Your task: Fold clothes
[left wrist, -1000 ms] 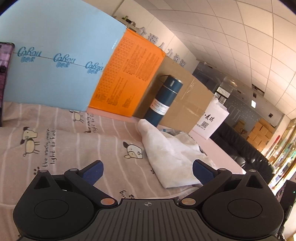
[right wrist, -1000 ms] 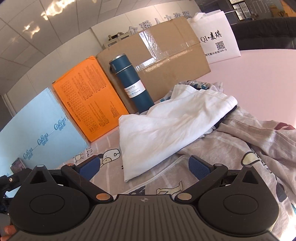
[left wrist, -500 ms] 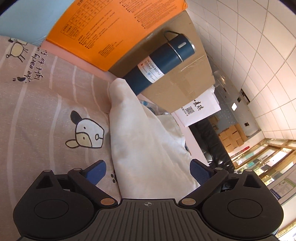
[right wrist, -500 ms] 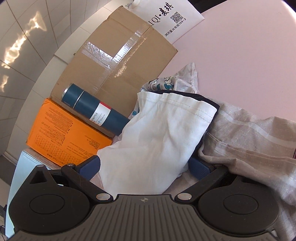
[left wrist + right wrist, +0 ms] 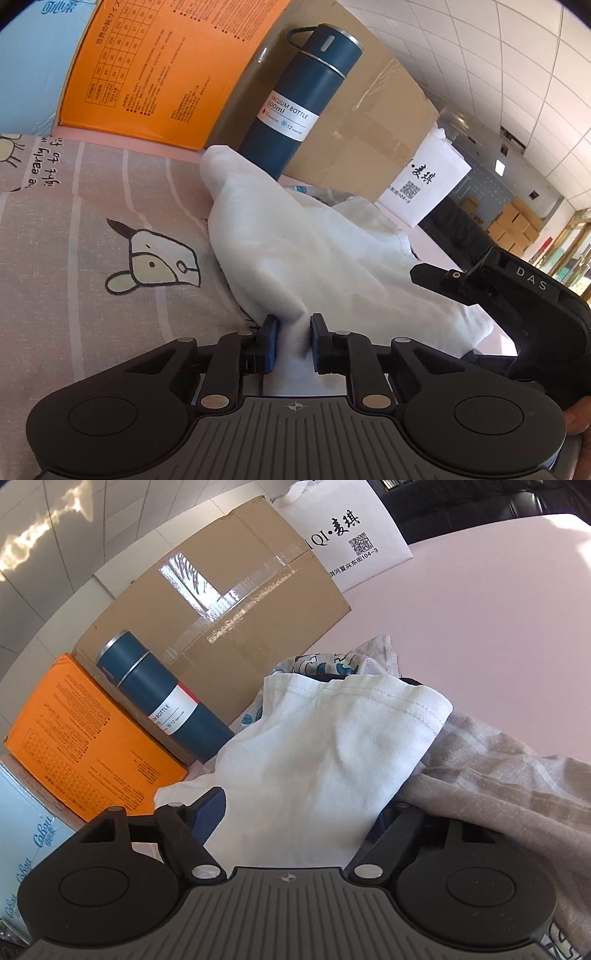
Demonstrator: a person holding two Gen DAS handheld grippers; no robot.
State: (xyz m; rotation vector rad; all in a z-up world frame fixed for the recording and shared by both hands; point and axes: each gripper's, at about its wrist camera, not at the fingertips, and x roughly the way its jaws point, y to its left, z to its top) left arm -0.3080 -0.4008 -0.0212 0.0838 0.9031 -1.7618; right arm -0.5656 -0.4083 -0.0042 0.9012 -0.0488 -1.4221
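Note:
A white garment (image 5: 295,254) lies crumpled on a beige striped sheet with a cartoon cow print (image 5: 92,206). My left gripper (image 5: 293,341) is shut on a pinched fold at the garment's near edge. In the right wrist view the same white garment (image 5: 325,760) fills the gap between the spread fingers of my right gripper (image 5: 299,814), which is open; its hemmed edge lies at the upper right. Beige striped fabric (image 5: 509,782) is bunched over the right finger. The black housing of the right-hand tool (image 5: 524,299) shows at the right of the left wrist view.
A dark blue vacuum bottle (image 5: 299,99) stands just behind the garment, against an orange box (image 5: 155,66) and a taped cardboard box (image 5: 221,602). A white printed bag (image 5: 351,535) stands further right. A blue-patterned garment (image 5: 325,666) lies behind the white one on the pink tabletop (image 5: 498,627).
My left gripper has gone from open to shut on the white garment's near fold. The right gripper has pushed further in over the garment and stays open.

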